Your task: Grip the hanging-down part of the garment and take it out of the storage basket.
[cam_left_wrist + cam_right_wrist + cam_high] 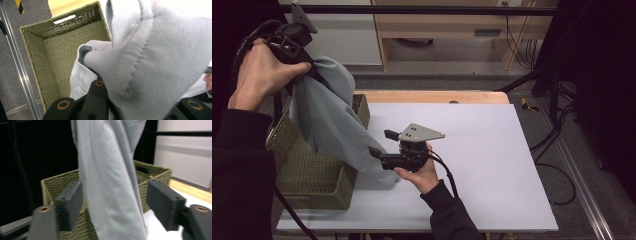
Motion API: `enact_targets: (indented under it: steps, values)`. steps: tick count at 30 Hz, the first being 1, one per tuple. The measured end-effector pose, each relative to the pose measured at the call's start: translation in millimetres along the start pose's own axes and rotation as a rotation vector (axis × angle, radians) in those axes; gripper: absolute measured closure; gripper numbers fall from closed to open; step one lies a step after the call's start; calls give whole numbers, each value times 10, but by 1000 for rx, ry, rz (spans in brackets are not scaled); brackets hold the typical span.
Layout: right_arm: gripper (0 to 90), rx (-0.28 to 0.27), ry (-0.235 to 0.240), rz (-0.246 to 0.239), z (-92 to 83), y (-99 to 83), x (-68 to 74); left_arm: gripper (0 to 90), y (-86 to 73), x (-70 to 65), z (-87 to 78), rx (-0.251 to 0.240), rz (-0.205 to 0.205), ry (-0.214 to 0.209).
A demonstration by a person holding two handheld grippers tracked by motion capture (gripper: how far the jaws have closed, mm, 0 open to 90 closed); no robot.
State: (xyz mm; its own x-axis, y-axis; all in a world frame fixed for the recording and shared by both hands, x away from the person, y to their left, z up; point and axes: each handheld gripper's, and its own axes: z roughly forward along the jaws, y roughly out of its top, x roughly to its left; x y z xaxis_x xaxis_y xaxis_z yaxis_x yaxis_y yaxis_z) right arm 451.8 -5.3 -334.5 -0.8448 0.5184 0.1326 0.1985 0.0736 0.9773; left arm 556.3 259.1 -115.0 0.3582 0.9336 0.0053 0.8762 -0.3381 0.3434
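A light grey-blue garment [327, 115] hangs from my left gripper [314, 70], which is raised high above a green woven basket [307, 175] and shut on the cloth's top. In the left gripper view the ribbed cloth [155, 50] is bunched between the jaws, with the basket's inside [62, 50] below. The garment's lower end drapes over the basket's right wall onto the table. My right gripper [382, 143] stands open beside that wall. In the right gripper view the hanging cloth [107, 170] passes between its fingers [70, 205] without being pinched, and the basket [155, 173] stands behind.
The basket stands at the left end of a white tabletop [482, 150] with a wooden strip along its far edge. A black stand [554, 85] and cables are on the floor at the right. A wooden cabinet [447, 30] stands beyond the table.
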Motion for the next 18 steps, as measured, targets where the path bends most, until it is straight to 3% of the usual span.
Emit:
enact_targets:
  steps: [1, 2, 3, 5, 6, 7, 12, 18]
  values:
    - [273, 0, 0, 0, 0, 0, 0, 833, -2, -3, -2, 0, 1, -1]
    - [204, -17, -48, -6, -72, 29, -35, 833, -4, -4, -7, 0, 3, 0]
    - [204, -17, -48, -6, -72, 29, -35, 833, -7, -5, -12, 1, 3, -1]
    - [152, -41, -121, 2, -196, 65, -107, 833, -13, -1, -18, -2, 2, -2]
    - [152, -41, -121, 2, -196, 65, -107, 833, -17, 1, -19, -3, 3, -1]
    - [126, -61, -157, 10, -285, 82, -154, 833, -23, 6, -19, -4, 6, -3]
    - [66, -80, -224, 19, -512, 108, -257, 833, -39, 21, -12, -10, 4, -9]
    - [44, -103, -271, 7, -758, 115, -322, 832, -59, 26, -16, -9, 7, -10]
